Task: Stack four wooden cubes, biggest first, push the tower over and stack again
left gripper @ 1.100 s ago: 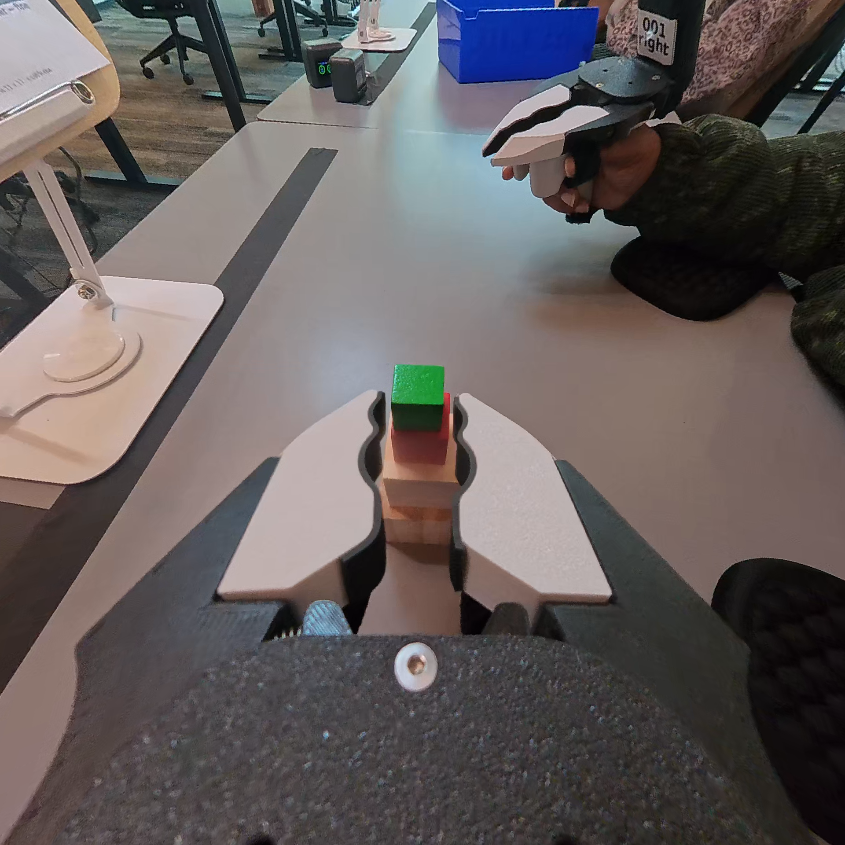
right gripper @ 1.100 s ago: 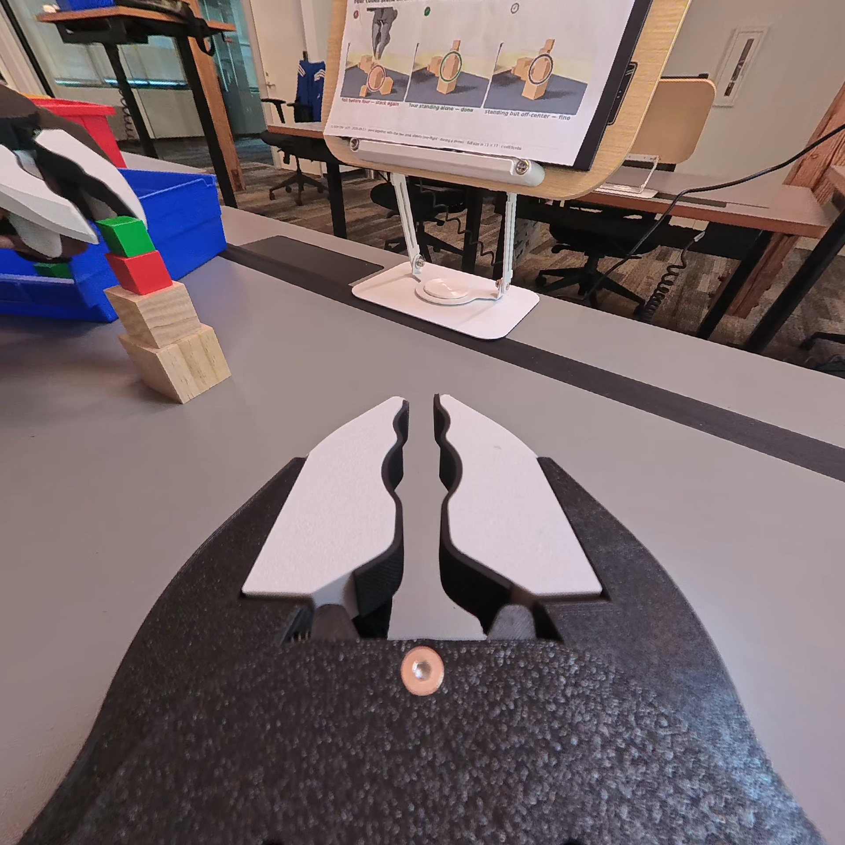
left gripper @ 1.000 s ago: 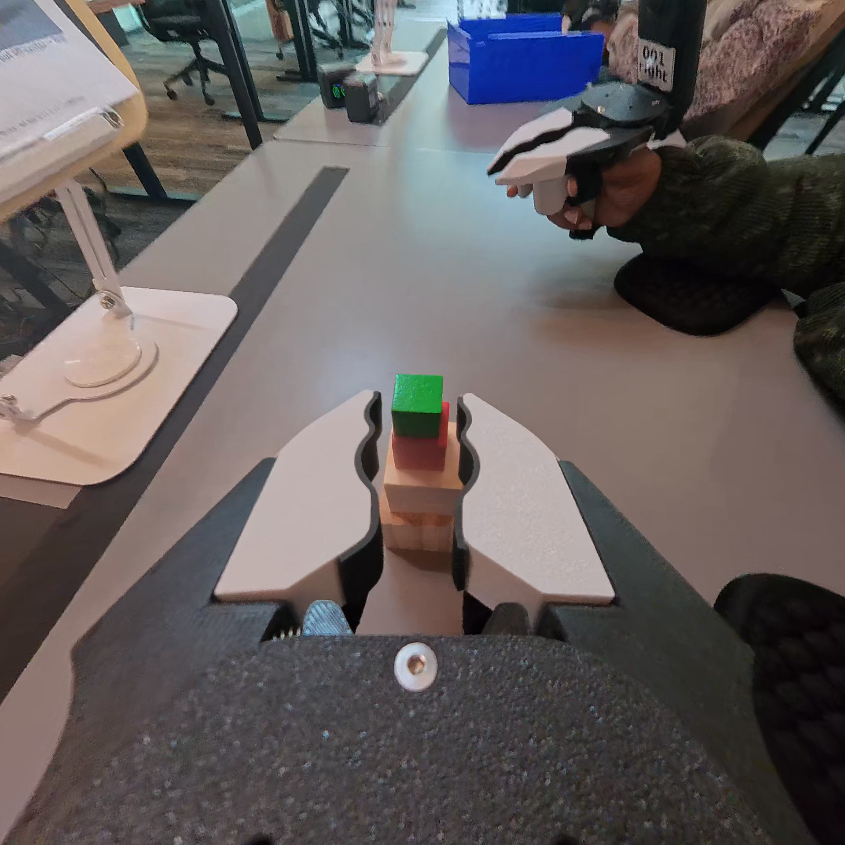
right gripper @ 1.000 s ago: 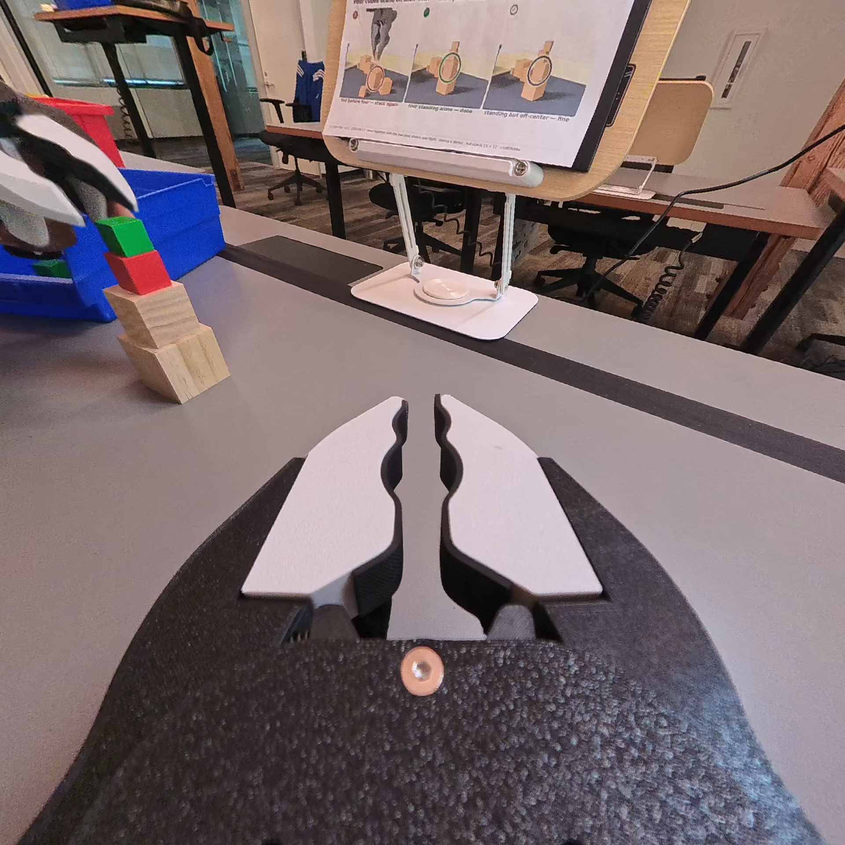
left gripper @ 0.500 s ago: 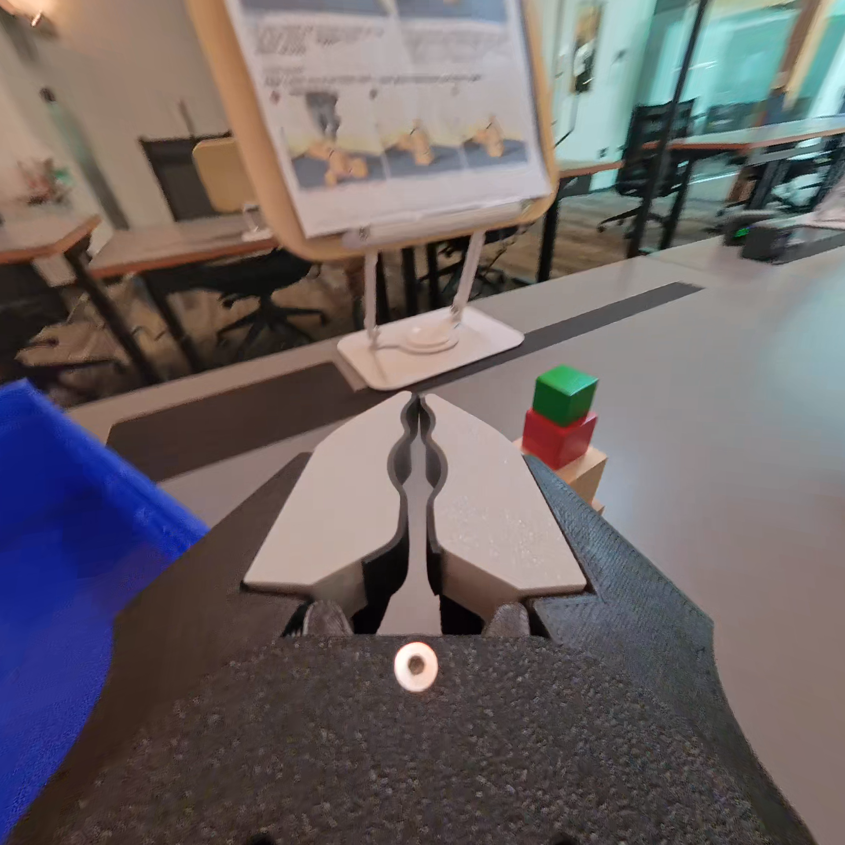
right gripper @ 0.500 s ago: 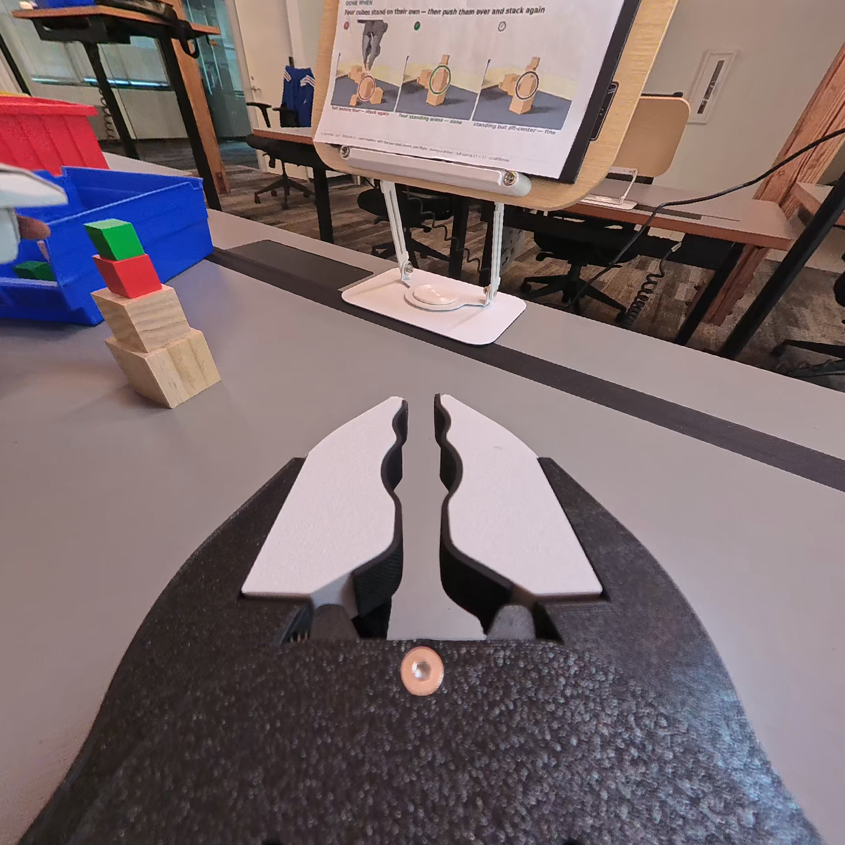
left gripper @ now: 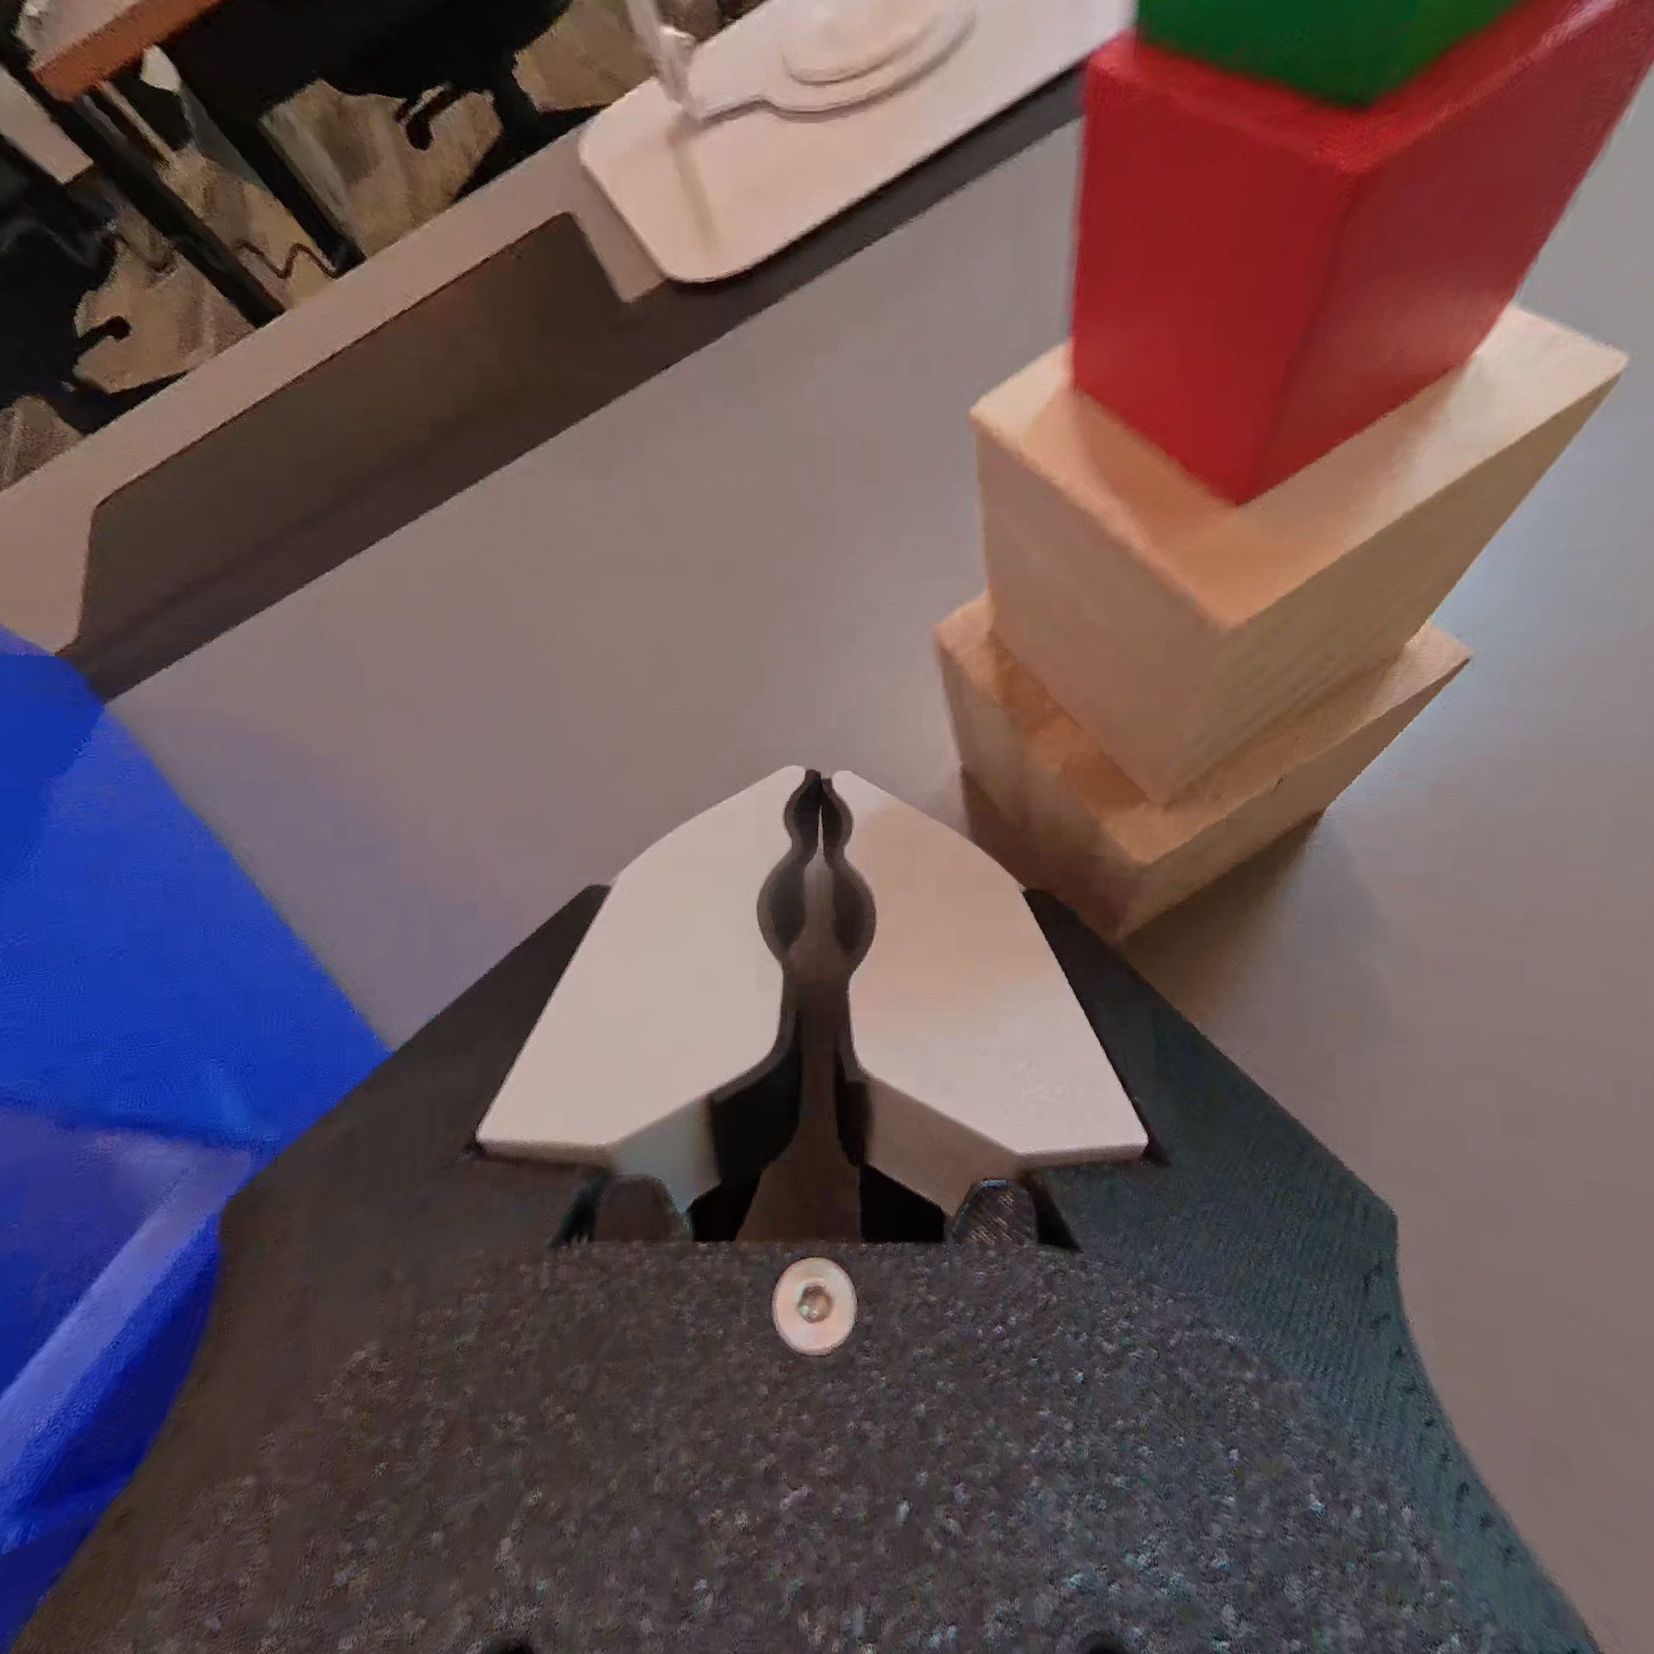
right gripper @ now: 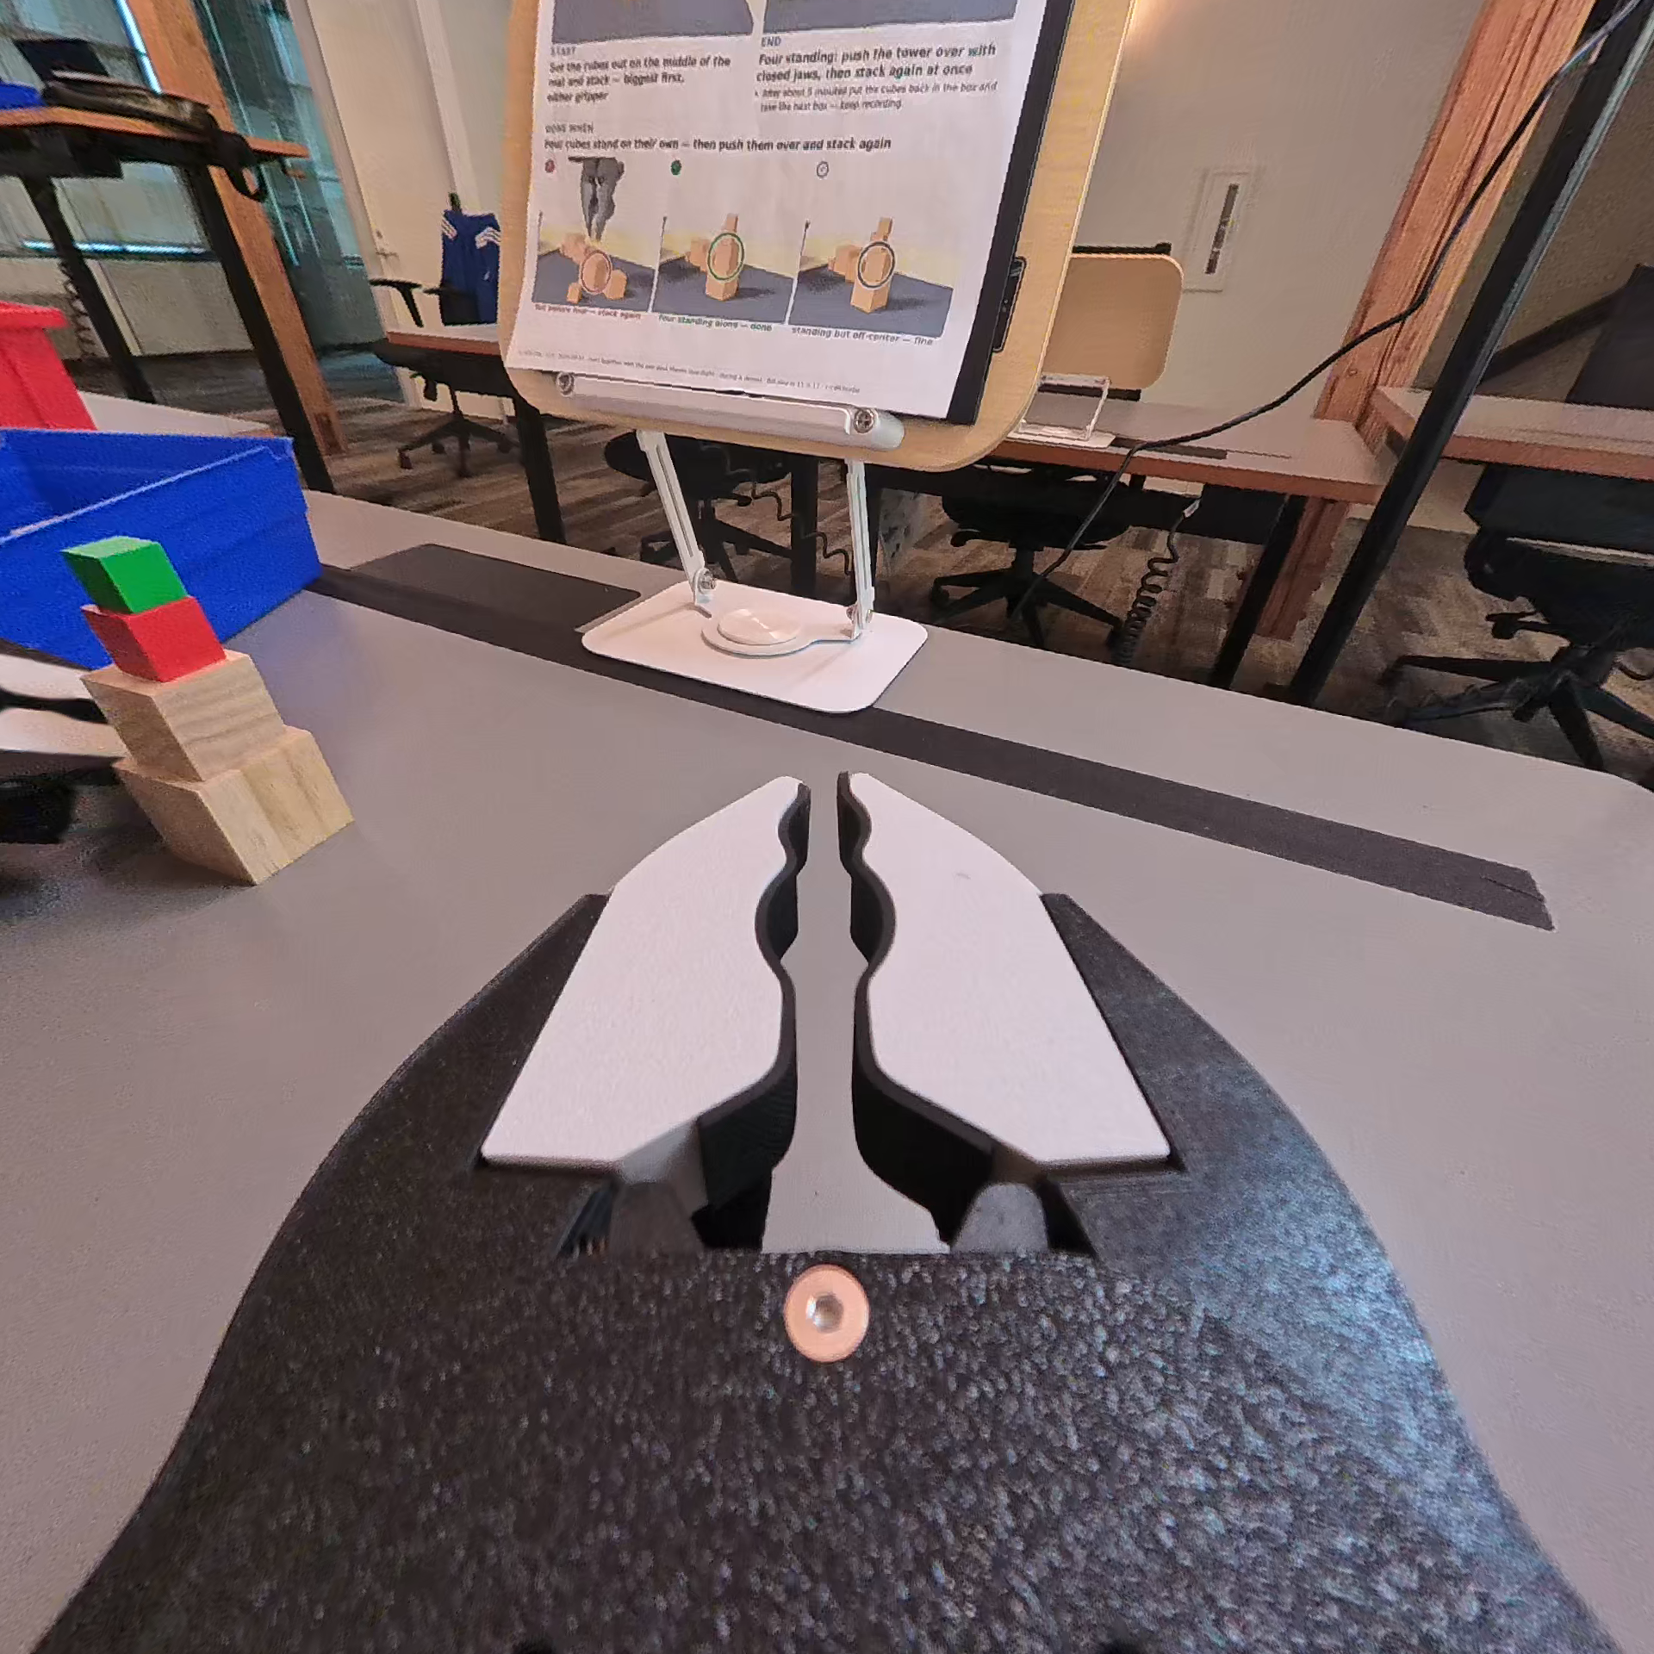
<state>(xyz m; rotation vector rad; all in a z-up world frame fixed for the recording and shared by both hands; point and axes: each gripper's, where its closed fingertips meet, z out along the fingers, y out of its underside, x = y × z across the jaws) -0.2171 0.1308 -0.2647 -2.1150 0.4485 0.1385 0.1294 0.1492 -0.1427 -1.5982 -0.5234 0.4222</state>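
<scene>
Just right of the closed, empty left tool (left gripper: 819,792), the four-cube tower (left gripper: 1253,555); right tool (right gripper: 823,788) slightly apart.

The green cube (left gripper: 1325,45) is cut off; the blue bin (left gripper: 134,940) looks blurred.

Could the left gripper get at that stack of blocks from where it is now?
Probably yes. The left gripper, its fingers shut on nothing, sits low on the table right beside the stack's bottom wooden block. Only bare tabletop lies between them; the blue bin is on its other side.
</scene>
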